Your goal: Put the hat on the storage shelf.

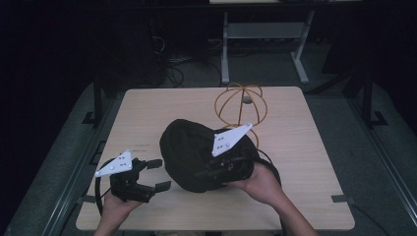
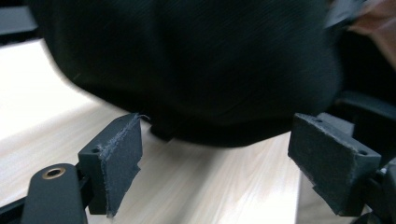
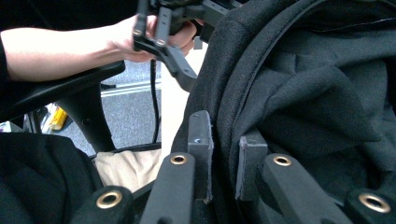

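while the left gripper [image 1: 156, 173] gapes, the right gripper [image 3: 223, 161] pinches the black hat [image 1: 189, 150].

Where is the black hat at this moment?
In the high view, the black hat is near the table's middle, just in front of the orange wire frame, its rim clamped in the right gripper.

A pale wooden desk [image 1: 314, 147] is standing on grey floor [image 1: 378, 162] in a dim room, with a light metal frame [image 1: 265, 34] and tangled cables [image 1: 172, 69] lying behind it, while black rails [image 1: 74, 172] are running along both sides.
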The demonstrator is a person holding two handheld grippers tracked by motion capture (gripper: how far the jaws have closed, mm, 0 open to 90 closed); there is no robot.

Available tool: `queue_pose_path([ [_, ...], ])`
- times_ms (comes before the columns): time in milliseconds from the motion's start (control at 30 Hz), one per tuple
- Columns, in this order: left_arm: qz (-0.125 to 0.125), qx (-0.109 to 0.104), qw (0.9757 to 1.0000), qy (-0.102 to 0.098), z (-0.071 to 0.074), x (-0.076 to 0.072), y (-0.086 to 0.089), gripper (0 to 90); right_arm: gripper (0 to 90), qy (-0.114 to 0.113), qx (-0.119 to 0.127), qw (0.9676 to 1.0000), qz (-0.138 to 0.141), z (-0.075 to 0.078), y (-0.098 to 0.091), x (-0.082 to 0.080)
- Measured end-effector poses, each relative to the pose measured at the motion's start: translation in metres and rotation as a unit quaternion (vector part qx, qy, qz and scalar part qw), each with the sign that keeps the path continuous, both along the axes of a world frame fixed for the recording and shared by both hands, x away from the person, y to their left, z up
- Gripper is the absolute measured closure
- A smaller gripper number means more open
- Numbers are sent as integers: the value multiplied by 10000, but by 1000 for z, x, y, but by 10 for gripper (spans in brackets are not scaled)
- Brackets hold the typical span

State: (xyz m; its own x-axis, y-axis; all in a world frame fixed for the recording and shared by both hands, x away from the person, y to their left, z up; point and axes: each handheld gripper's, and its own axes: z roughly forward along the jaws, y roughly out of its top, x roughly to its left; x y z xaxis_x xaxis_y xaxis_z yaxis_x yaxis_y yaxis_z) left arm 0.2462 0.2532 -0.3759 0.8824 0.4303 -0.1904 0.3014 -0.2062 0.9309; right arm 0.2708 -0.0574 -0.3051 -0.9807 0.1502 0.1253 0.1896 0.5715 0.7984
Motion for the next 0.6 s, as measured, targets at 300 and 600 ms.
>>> queue_pose_path([
  [300, -107, 164, 9993, -303, 5, 4, -17, 183, 795, 123, 141, 9996, 227, 1, 6, 0],
  [600, -198, 249, 9965, -771, 12, 9, -28, 474, 808, 165, 181, 9987, 444, 1, 11, 0],
])
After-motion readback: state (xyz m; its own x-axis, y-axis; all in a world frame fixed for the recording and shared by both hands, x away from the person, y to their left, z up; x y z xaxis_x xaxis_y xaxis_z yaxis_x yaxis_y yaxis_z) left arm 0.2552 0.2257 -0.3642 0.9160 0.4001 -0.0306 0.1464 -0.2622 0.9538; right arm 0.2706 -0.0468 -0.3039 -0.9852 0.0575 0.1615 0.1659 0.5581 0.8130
